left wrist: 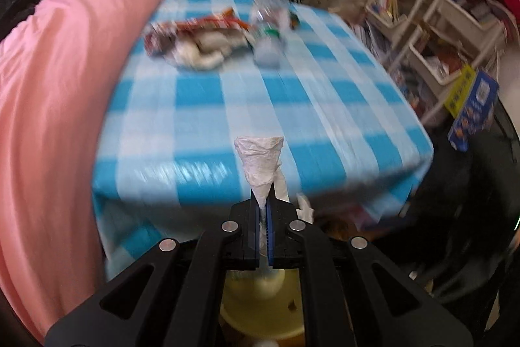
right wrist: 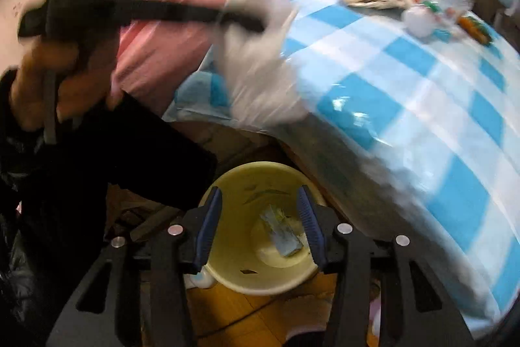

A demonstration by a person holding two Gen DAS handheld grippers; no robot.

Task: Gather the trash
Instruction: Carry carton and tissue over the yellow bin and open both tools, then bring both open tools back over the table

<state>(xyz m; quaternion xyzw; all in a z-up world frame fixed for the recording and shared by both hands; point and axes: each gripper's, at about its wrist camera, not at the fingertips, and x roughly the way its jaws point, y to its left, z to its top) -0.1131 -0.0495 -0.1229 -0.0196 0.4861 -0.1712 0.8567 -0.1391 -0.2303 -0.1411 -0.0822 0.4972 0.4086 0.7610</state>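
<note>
A pale yellow bin stands on the wooden floor below the near edge of the bench, which is draped in a blue-and-white checked cloth. Inside the bin lie a small bluish wrapper and some pale scraps at the bottom. On the far end of the bench lies the remaining trash: a red-printed wrapper, a crumpled whitish wad, a crushed clear plastic bottle and a pale round piece.

The left gripper points steeply down over the bench's near edge, its jaws clamped together on a white crumpled plastic bag; in the right wrist view that bag appears as a blurred white mass, and the person's hand grips the handle at far left.

The right gripper hangs directly above the bin, angled downward, its jaws apart with nothing between them.
</note>
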